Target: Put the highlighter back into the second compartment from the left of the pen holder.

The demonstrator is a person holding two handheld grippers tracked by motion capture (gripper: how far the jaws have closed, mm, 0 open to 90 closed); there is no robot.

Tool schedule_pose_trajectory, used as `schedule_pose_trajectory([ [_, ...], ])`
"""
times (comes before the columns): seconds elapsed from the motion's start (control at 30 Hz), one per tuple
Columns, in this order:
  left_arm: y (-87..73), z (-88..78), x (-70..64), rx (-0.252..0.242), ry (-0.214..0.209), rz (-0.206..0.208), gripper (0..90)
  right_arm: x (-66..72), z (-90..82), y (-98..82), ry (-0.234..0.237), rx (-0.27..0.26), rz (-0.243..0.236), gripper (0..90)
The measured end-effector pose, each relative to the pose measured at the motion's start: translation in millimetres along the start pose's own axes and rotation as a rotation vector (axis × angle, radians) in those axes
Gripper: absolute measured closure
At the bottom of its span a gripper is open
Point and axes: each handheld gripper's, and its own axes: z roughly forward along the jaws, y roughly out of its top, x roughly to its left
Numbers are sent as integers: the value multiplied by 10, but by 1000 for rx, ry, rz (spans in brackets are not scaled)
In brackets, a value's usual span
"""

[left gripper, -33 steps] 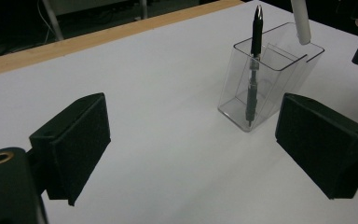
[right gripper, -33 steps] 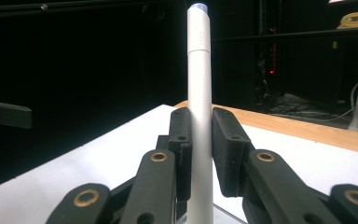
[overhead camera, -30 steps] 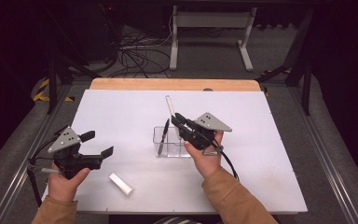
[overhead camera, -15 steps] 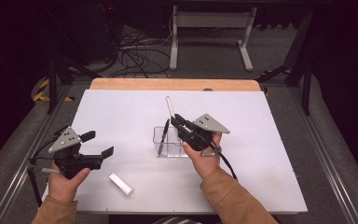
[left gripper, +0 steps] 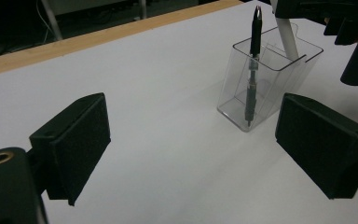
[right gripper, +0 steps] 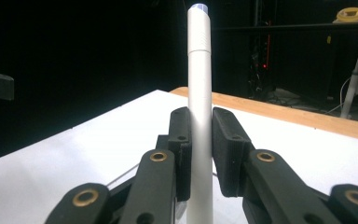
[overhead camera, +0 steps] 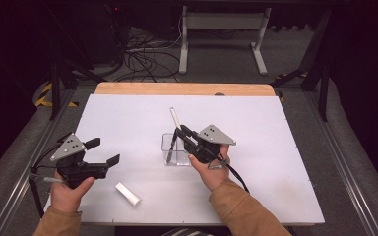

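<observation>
White marker [right gripper: 199, 93]: the right gripper [right gripper: 200, 154] is clamping it mid-barrel, both black pads [right gripper: 181, 154] pressing flat on the smooth tube, the capped end standing above the jaws. In the high view the marker [overhead camera: 174, 118] is leaning up and toward the far side, its lower end going into the clear plastic pen holder [overhead camera: 167, 156] near the table's middle. Judgement: light, stiff, slick plastic; not fragile, but likely to pivot or slide in the pads if held near an end, so the mid-barrel grip is suiting it.

A black pen [left gripper: 252, 65] is already standing in the holder's [left gripper: 279, 70] near compartment. The holder itself is looking light and easy to tip.

Left gripper [overhead camera: 104, 153] is hovering at the near left, jaws spread wide and holding nothing. A second white marker [overhead camera: 128, 193] is lying flat on the white table [overhead camera: 285, 162], near edge, just right of it.
</observation>
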Motion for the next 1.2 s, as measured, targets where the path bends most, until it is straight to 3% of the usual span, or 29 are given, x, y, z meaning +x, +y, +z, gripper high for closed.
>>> schedule_pose_trajectory([
  [0.67,0,5,-3,5,1,6,108,-16,-98,-116,-6,15,7,774],
  [0.87,0,4,-2,5,2,5,108,-28,-149,-73,6,6,36,653],
  [0.97,1,4,-3,5,2,6,108,-22,-170,-42,2,-17,15,535],
  [1.1,4,3,-2,2,2,4,108,-17,-186,34,40,-21,33,402],
  [1.2,4,3,1,0,2,3,108,15,-215,86,65,-15,-23,350],
])
